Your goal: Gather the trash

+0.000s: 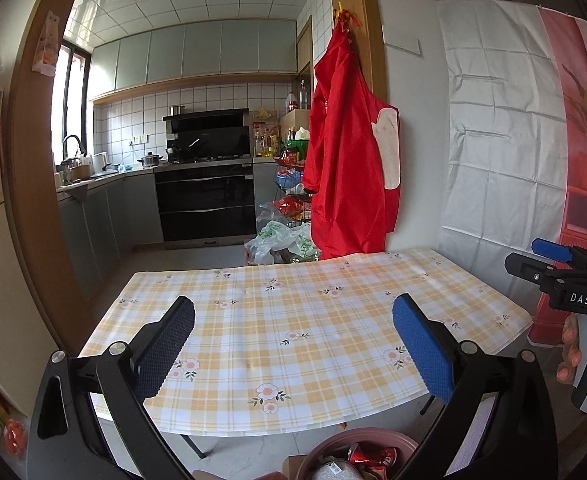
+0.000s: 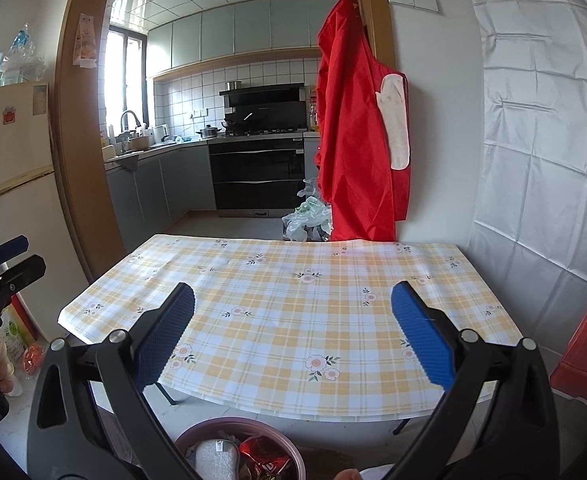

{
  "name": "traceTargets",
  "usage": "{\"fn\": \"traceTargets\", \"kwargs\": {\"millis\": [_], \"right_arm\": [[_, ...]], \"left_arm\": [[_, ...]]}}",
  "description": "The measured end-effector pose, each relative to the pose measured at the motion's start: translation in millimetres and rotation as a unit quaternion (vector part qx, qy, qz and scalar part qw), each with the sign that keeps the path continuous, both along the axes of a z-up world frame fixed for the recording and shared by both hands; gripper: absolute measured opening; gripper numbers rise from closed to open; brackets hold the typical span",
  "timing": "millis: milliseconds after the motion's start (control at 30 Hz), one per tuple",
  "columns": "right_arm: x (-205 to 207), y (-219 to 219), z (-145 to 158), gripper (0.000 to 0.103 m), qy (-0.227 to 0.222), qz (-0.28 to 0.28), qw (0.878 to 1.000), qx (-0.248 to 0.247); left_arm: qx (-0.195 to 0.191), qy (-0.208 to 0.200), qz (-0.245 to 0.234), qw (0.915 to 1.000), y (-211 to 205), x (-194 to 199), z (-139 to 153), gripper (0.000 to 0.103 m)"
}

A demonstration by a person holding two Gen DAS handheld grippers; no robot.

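A mauve bin (image 1: 397, 438) (image 2: 285, 444) stands on the floor below the table's near edge, holding a shiny red wrapper (image 1: 373, 456) (image 2: 261, 460) and a white textured packet (image 2: 215, 458). My left gripper (image 1: 293, 344) hovers over the near part of the table, open, nothing between its blue pads. My right gripper (image 2: 293, 336) is also open and empty, held level to the right of the left one; its side shows in the left wrist view (image 1: 549, 268). The yellow checked tablecloth (image 1: 293, 320) (image 2: 293, 304) carries no objects.
A red apron (image 1: 345, 152) (image 2: 357, 128) hangs on the door frame behind the table. Plastic bags (image 1: 281, 240) (image 2: 307, 220) lie on the kitchen floor beyond. A fridge (image 2: 17, 148) stands at left, a white sheet (image 2: 541, 140) covers the right wall.
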State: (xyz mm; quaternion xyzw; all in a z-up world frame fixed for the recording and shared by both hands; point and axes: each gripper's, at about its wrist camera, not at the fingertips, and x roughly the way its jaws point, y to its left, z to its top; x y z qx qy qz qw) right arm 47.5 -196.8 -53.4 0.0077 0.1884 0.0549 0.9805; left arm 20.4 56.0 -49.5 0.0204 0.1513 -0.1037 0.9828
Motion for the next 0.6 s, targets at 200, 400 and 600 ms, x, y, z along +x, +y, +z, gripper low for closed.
{"fn": "traceTargets", "kwargs": {"millis": [200, 400, 600], "right_arm": [[0.3, 2.1, -1.4, 0.097, 0.003, -0.001, 1.000, -0.003], [0.9, 2.1, -0.8, 0.097, 0.005, -0.002, 1.000, -0.004], [0.1, 2.9, -1.5, 0.097, 0.005, -0.005, 1.000, -0.005]], "left_arm": [[0.003, 0.003, 0.001, 1.0000, -0.5, 1.5, -1.3, 0.097], [0.007, 0.000, 0.002, 1.0000, -0.1, 1.2, -1.9, 0.097], [0.010, 0.000, 0.003, 0.9999, -0.9, 1.3, -1.8, 0.097]]}}
